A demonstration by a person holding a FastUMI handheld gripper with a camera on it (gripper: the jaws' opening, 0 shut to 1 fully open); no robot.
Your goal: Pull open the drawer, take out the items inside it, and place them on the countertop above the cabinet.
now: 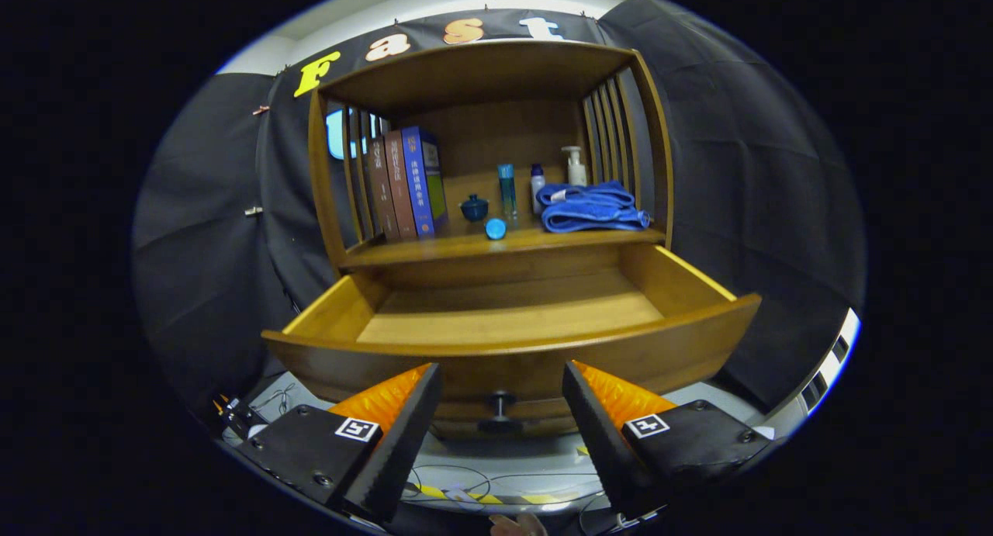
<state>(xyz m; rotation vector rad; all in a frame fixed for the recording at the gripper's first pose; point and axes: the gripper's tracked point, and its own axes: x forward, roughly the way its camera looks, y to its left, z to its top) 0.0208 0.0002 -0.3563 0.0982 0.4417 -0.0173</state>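
Observation:
The wooden cabinet's drawer (512, 357) stands pulled out toward me, and its bare wooden floor (512, 319) shows nothing lying on it. A dark round knob (500, 406) sits on the drawer front, straight between my fingers and a little beyond them. My gripper (503, 377) is open, fingers apart on either side of the knob, touching nothing. On the countertop (434, 249) above the drawer stand a small dark blue lidded pot (474, 207), a round blue cap (495, 228), a tall teal bottle (506, 191), a small white bottle (537, 187) and a folded blue towel (593, 207).
Three upright books (403, 183) lean at the countertop's left end. A white pump bottle (575, 167) stands behind the towel. Slatted wooden sides (613, 133) and a top board enclose the countertop. Cables (465, 485) lie on the pale floor below the drawer.

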